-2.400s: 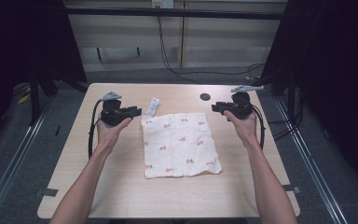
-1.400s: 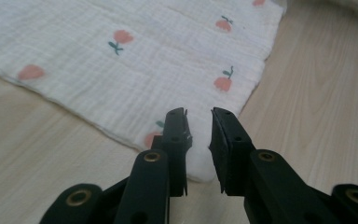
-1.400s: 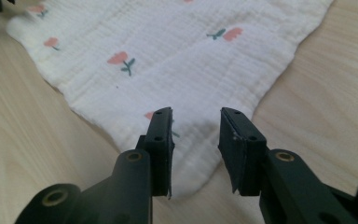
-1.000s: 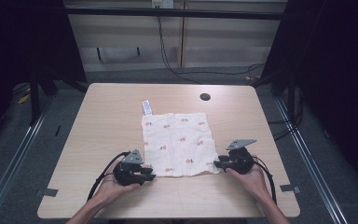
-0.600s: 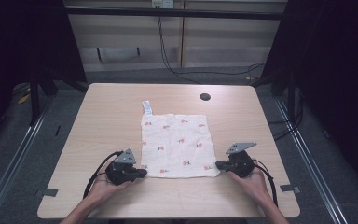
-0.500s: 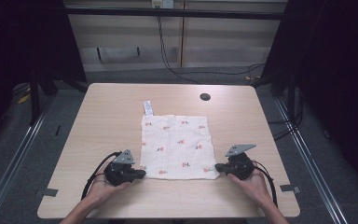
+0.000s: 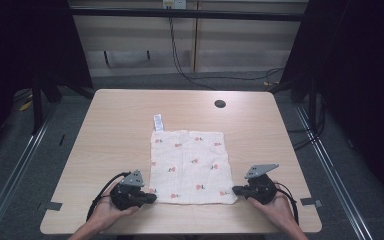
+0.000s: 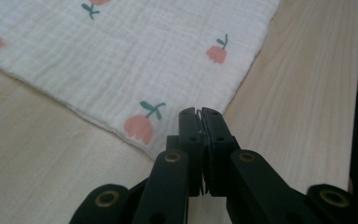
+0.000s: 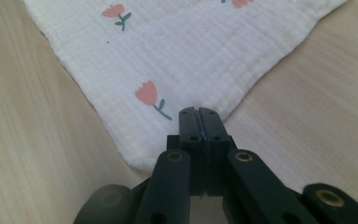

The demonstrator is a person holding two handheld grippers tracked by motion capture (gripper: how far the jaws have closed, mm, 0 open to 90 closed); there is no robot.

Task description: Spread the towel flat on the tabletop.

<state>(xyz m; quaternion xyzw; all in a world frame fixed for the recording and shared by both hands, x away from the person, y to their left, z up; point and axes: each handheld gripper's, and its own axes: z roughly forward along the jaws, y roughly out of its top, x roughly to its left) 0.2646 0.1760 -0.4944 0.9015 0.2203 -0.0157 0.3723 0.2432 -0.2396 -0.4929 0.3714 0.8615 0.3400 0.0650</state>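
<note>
High view: left gripper [image 7: 150, 198] and right gripper [image 7: 236, 190], jaws squeezed tight, each pinch a near corner of the cloth [image 7: 190, 165].

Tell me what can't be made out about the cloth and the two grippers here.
- Left gripper: jaws pressed together at the cloth corner; the jaws cover the corner, so grip is uncertain.
- Right gripper: same, corner hidden under its jaws.
- Label at the cloth's far edge, high view: print too small to read.
- Dark round spot: too small to identify.

Wooden table [image 7: 115, 130] — dark round hole [image 7: 220, 104] near far edge.
</note>
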